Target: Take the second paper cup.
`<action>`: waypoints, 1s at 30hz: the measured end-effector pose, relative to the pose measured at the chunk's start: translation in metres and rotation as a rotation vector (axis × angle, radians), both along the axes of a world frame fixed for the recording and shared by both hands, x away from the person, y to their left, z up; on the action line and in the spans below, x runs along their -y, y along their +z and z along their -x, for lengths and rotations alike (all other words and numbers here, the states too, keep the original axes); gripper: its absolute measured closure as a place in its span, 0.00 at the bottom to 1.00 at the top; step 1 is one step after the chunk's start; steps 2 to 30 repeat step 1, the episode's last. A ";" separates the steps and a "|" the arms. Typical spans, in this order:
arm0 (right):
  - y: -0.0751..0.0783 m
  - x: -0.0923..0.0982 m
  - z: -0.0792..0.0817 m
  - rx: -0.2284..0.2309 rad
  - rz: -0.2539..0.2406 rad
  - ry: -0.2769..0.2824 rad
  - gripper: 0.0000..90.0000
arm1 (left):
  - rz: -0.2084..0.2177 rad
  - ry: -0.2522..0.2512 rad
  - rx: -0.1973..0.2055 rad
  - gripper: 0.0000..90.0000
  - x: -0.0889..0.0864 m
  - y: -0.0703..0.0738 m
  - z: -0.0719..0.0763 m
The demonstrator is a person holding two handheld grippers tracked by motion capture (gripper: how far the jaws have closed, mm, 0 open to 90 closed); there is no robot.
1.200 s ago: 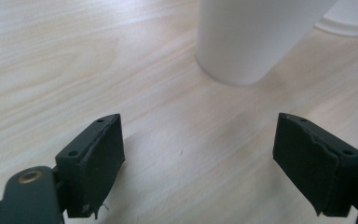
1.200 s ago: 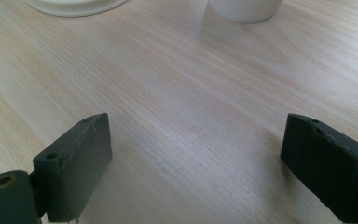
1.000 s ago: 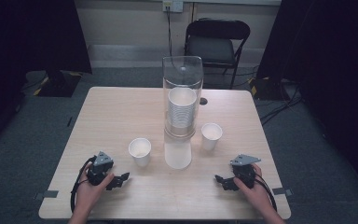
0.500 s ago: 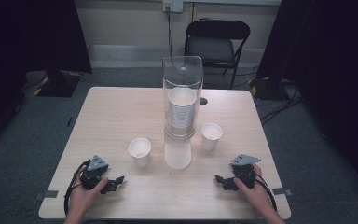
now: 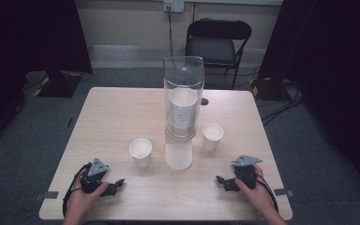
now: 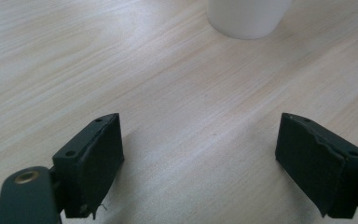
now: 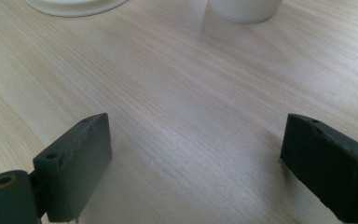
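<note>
Resting on pale wooden table [image 5: 122,112], both claws gaping empty, left claw [image 5: 114,186] just widened, right claw [image 5: 222,181], grey carpet [image 5: 37,122], folding chair [image 5: 218,42] behind.

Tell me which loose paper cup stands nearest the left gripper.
The cup left of the clear dispenser; the other cup stands on its far side.

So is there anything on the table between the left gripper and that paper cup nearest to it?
Nothing visible: bare wooden table lies between the open left gripper and the nearest paper cup.
</note>
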State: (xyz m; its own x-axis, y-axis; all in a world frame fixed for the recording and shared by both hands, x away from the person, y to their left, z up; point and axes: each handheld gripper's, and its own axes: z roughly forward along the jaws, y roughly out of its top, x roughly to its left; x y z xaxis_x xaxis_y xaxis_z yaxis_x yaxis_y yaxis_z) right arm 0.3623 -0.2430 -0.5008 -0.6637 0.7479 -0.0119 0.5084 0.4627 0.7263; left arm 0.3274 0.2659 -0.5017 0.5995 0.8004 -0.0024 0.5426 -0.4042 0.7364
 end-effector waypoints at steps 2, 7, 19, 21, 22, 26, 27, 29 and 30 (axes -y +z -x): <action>0.000 0.000 0.000 0.000 0.000 0.000 0.09 | -0.002 -0.002 -0.003 0.16 0.000 0.000 0.000; 0.000 0.000 0.000 0.000 0.000 0.000 0.09 | -0.002 -0.002 -0.003 0.16 0.000 0.000 0.000; 0.000 0.000 0.000 0.000 0.000 0.000 0.09 | -0.002 -0.002 -0.003 0.16 0.000 0.000 0.000; 0.000 0.000 0.000 0.000 0.000 0.000 0.09 | -0.002 -0.002 -0.003 0.16 0.000 0.000 0.000; 0.000 0.000 0.000 0.000 0.000 0.000 0.09 | -0.002 -0.002 -0.003 0.16 0.000 0.000 0.000; 0.000 0.000 0.000 0.000 0.000 0.000 0.09 | -0.002 -0.002 -0.003 0.16 0.000 0.000 0.000; 0.000 0.000 0.000 0.000 0.000 0.000 0.09 | -0.002 -0.002 -0.003 0.16 0.000 0.000 0.000; 0.000 0.000 0.000 0.000 0.000 0.000 0.09 | -0.002 -0.002 -0.003 0.16 0.000 0.000 0.000; 0.000 0.000 0.000 0.000 0.000 0.000 0.09 | -0.002 -0.002 -0.003 0.16 0.000 0.000 0.000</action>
